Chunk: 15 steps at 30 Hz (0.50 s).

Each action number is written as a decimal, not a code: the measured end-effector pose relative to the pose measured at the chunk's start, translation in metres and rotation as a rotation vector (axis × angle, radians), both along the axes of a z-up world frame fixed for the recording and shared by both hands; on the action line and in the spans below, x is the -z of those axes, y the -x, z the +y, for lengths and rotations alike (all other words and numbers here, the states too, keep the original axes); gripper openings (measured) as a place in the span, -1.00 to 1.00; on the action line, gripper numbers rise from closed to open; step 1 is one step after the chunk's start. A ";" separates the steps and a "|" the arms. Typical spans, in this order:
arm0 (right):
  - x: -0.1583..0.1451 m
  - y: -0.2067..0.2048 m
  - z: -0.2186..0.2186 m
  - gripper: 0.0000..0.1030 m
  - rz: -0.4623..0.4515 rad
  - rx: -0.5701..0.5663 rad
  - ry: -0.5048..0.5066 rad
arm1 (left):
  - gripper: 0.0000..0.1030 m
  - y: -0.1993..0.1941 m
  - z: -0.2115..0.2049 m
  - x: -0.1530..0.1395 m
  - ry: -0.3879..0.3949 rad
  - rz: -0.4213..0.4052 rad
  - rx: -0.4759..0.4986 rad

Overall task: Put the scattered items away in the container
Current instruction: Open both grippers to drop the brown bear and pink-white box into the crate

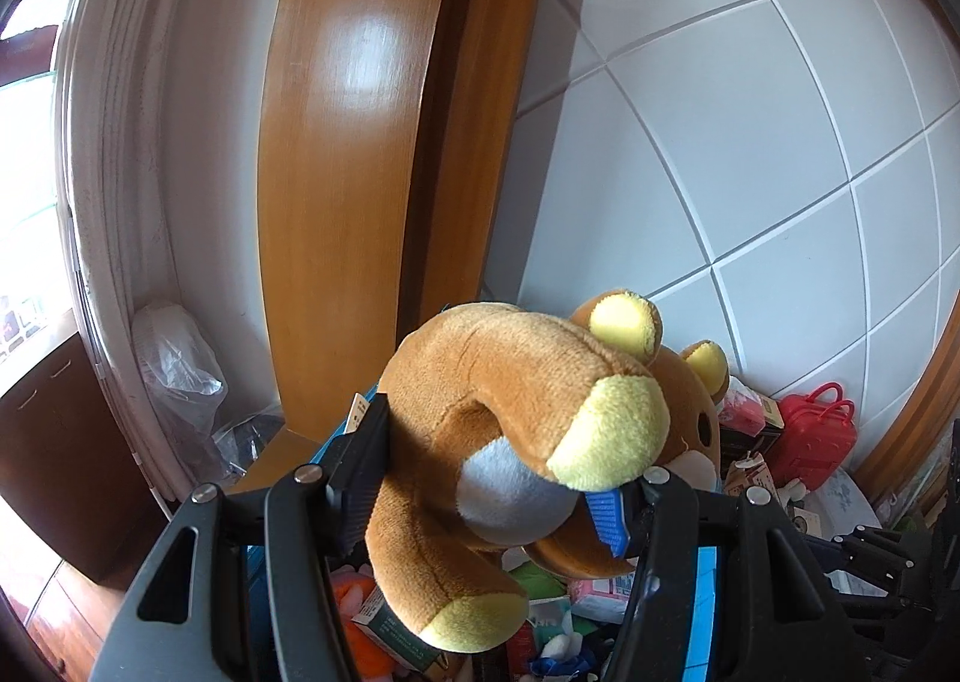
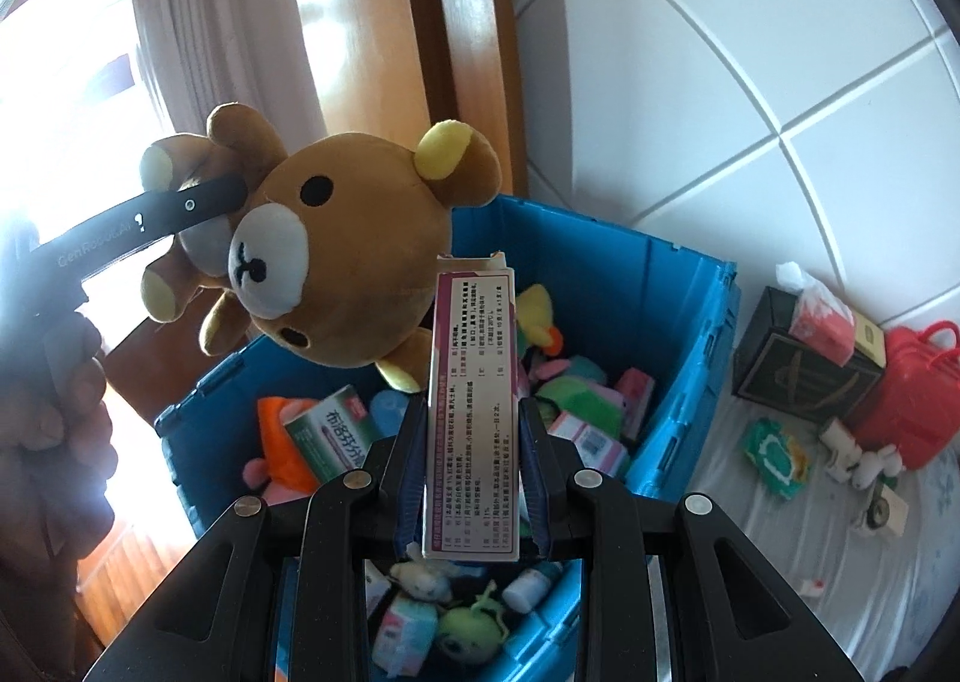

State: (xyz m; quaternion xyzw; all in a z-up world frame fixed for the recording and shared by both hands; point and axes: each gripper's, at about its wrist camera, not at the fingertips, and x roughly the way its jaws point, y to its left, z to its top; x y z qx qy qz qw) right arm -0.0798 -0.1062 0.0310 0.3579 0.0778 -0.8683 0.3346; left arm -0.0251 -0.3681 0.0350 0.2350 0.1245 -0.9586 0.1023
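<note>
Left tongs point(image 1: 492, 472) clamped on plush bear point(image 2: 336, 244), right tongs point(image 2: 471, 442) on medicine box point(image 2: 474, 406), above blue crate point(image 2: 678, 322) beside tiled wall point(image 2: 780, 52).

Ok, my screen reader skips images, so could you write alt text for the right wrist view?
The right tool grips a tall white printed cardboard box above an open blue plastic bin of toys, while the left tool holds a brown plush teddy bear over it.
</note>
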 end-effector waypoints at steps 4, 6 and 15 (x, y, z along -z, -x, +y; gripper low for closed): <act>-0.001 -0.001 -0.006 -0.42 0.006 -0.006 0.007 | 0.23 0.000 -0.005 0.000 0.002 0.010 -0.025; -0.003 0.000 -0.006 0.67 0.014 0.003 0.017 | 0.41 -0.001 -0.008 -0.002 0.006 0.016 -0.049; 0.000 -0.003 0.009 0.99 0.009 0.013 0.033 | 1.00 0.003 0.003 -0.001 -0.001 0.007 -0.013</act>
